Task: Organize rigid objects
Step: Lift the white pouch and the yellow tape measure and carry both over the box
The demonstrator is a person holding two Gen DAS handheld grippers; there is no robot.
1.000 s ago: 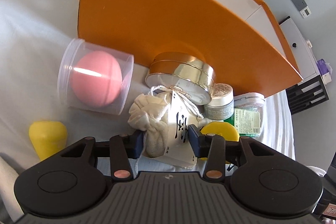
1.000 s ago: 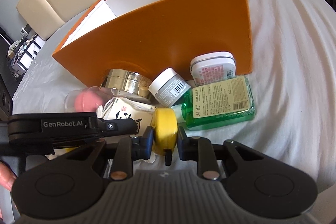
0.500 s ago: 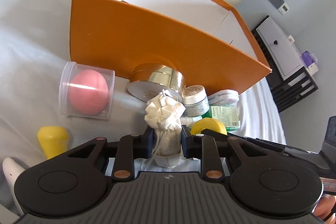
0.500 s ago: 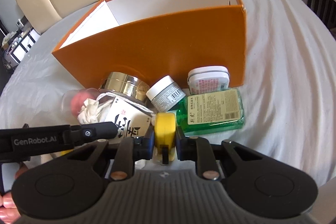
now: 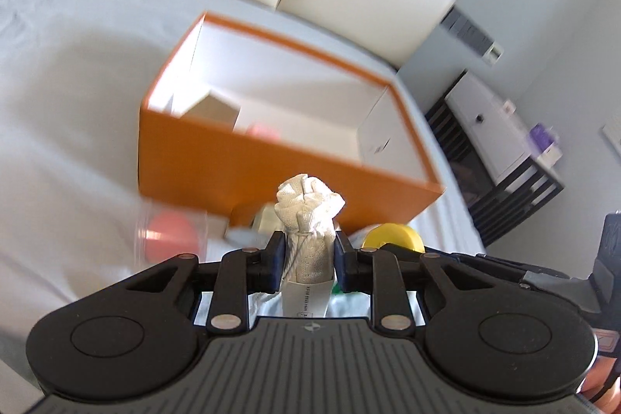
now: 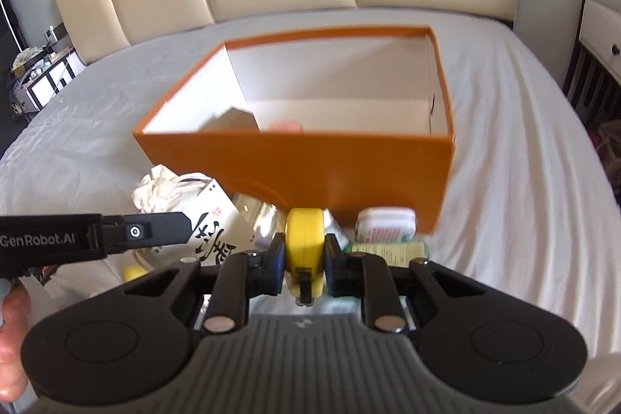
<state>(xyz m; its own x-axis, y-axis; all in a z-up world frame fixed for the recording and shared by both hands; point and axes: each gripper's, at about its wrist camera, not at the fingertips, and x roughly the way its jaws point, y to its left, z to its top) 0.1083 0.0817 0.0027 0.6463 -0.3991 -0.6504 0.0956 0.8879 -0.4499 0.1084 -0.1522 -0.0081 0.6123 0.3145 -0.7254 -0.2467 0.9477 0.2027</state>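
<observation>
— What do you hold in your left claw (image 5: pixel 306 255) now?

— A small white cloth pouch (image 5: pixel 308 220). Both pads press its sides, and it stands upright between them, with the gathered top above the fingertips and a white paper tag (image 5: pixel 306 299) hanging under it.

— And the right claw (image 6: pixel 304 258)?

— It is closed on a yellow tape measure (image 6: pixel 304 243), held on edge between the two pads (its small tab points back toward me).

— Where is the box?

— The orange box (image 5: pixel 271 173) is straight ahead of both claws, on the bed (image 6: pixel 524 161), open at the top and white inside. In its left part I see a beige carton (image 6: pixel 233 121) and something pink (image 6: pixel 287 126) beside it, but it is too blurred to name.

— What lies between you and the box?

— In front of the right claw, close against the orange wall, a white tin with a pink label (image 6: pixel 386 224), and just under it a green bottle (image 6: pixel 392 251) partly hidden by my fingers. To the left of my left claw a clear tub with a pink ball (image 5: pixel 170 229) lies on the sheet. From the right view, my left claw's pouch (image 6: pixel 170 189) is to the left, near the box corner.
</observation>
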